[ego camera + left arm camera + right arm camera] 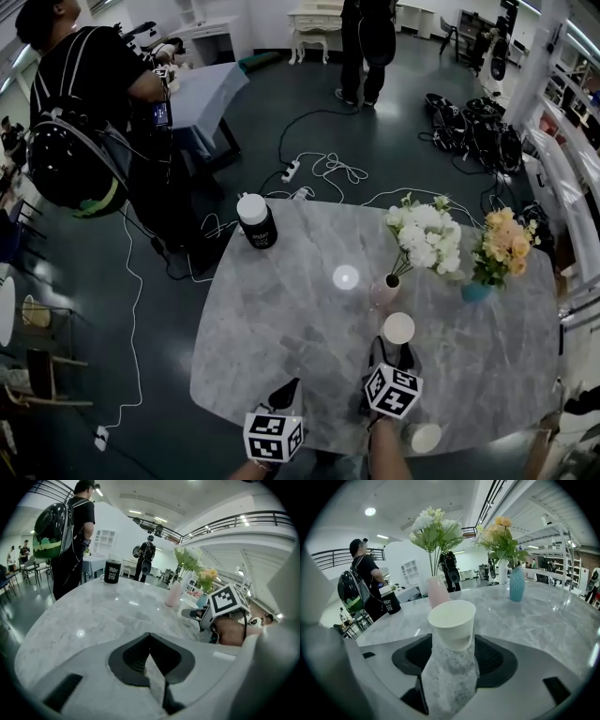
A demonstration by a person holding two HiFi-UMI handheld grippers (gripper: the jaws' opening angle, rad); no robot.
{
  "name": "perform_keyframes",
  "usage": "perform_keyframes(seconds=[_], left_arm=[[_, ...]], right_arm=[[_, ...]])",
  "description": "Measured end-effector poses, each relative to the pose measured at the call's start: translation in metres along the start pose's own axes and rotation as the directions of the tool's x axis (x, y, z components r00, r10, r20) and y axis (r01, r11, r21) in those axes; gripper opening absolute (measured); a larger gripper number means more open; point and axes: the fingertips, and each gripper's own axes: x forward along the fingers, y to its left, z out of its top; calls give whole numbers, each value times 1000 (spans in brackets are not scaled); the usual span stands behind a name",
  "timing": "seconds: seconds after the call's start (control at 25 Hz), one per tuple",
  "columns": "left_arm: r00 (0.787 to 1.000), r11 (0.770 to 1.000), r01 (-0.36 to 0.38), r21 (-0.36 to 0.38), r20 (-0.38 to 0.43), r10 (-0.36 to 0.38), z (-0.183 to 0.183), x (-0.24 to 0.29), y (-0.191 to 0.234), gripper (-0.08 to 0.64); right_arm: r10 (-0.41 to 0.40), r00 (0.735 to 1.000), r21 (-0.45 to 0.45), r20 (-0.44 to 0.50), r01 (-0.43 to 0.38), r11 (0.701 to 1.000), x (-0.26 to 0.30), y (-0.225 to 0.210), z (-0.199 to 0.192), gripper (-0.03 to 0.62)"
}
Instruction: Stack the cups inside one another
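A white paper cup [397,328] stands upright on the marble table [281,319], near the pink vase. In the right gripper view this cup [451,620] sits between the two dark pads with a gap on each side. My right gripper [395,351] is open around the cup and does not press on it. A second white cup [425,437] stands by the table's front edge, to the right of my right arm. My left gripper [287,387] hovers over the front of the table, left of the right one. Its fingertips meet, so this gripper [150,637] is shut with nothing in it.
A pink vase [384,289] with white flowers and a blue vase [475,292] with yellow flowers stand behind the cup. A black cup with a white lid [255,221] is at the far left edge. A person with a backpack [84,122] stands beyond the table among floor cables.
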Motion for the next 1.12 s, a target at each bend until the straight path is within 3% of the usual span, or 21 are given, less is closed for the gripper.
perform_keyframes(seconds=[0.32, 1.12], left_arm=[[999, 1000, -5, -20, -35, 4, -13, 3, 1, -5], [999, 1000, -19, -17, -36, 19, -15, -1, 2, -5]], right_arm=[[-9, 1000, 3, 12, 9, 1000, 13, -2, 6, 239], [-12, 1000, -19, 17, 13, 1000, 14, -10, 8, 238]])
